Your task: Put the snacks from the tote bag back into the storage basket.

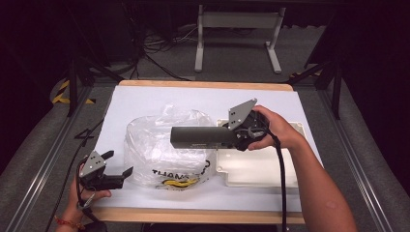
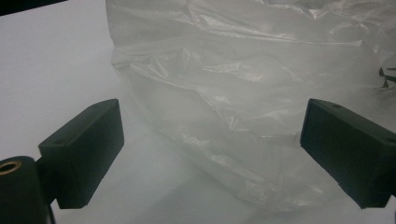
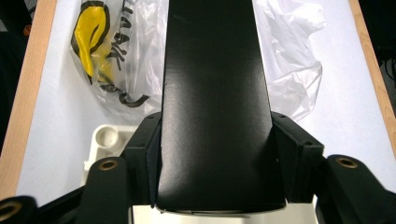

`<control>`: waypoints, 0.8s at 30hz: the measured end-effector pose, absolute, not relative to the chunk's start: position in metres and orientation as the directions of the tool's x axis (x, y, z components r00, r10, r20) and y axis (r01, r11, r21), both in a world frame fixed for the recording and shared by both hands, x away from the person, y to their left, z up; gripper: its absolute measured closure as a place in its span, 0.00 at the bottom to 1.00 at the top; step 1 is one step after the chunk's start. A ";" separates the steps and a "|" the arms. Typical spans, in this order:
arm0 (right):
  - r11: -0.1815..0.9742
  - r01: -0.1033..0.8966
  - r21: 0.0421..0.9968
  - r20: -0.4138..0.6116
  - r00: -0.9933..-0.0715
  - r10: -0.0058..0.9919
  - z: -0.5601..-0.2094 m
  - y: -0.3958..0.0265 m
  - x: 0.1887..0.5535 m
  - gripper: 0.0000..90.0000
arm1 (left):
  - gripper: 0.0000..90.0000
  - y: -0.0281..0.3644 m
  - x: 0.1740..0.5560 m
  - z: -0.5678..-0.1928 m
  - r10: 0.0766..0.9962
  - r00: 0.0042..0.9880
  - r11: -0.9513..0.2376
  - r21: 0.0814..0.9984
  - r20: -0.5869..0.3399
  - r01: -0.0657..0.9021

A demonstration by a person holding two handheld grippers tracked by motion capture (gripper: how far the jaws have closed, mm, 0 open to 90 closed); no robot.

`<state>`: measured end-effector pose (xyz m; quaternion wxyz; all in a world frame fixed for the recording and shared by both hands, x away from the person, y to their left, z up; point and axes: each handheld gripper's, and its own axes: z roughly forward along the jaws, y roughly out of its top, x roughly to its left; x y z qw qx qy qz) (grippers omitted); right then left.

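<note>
A crumpled clear plastic bag (image 1: 162, 145) with black lettering and a yellow mark lies on the white table cover; it also shows in the left gripper view (image 2: 243, 93) and the right gripper view (image 3: 289, 60). My right gripper (image 1: 239, 135) is shut on a long dark box (image 1: 200, 137), held level above the bag. In the right gripper view the dark box (image 3: 215, 93) runs away from me between both jaws. My left gripper (image 1: 118, 164) stands open at the bag's left side, its two fingers (image 2: 86, 149) wide apart with nothing between them.
A white moulded foam tray (image 1: 256, 166) lies on the table under and right of my right hand, also seen as a foam tray (image 3: 105, 140) corner in the right gripper view. The wooden table edge (image 1: 203, 215) runs along the front. Metal frame legs (image 1: 237, 29) stand beyond.
</note>
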<state>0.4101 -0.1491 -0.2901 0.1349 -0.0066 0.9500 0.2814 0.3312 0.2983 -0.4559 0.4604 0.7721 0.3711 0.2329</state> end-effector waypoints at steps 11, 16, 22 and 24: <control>0.832 -0.061 0.551 -0.273 -0.955 0.111 -0.288 -0.187 0.409 0.47 | 0.08 0.298 0.332 -0.456 0.790 0.613 -0.300 0.881 0.016 0.364; 0.828 -0.044 0.559 -0.271 -0.953 0.132 -0.289 -0.204 0.407 0.47 | 0.08 0.298 0.332 -0.456 0.794 0.608 -0.300 0.882 0.019 0.364; 0.818 -0.022 0.575 -0.271 -0.948 0.165 -0.289 -0.221 0.404 0.47 | 0.08 0.298 0.332 -0.456 0.797 0.604 -0.299 0.881 0.019 0.366; 0.816 -0.013 0.578 -0.271 -0.946 0.177 -0.289 -0.227 0.403 0.47 | 0.08 0.299 0.332 -0.456 0.798 0.603 -0.299 0.882 0.021 0.365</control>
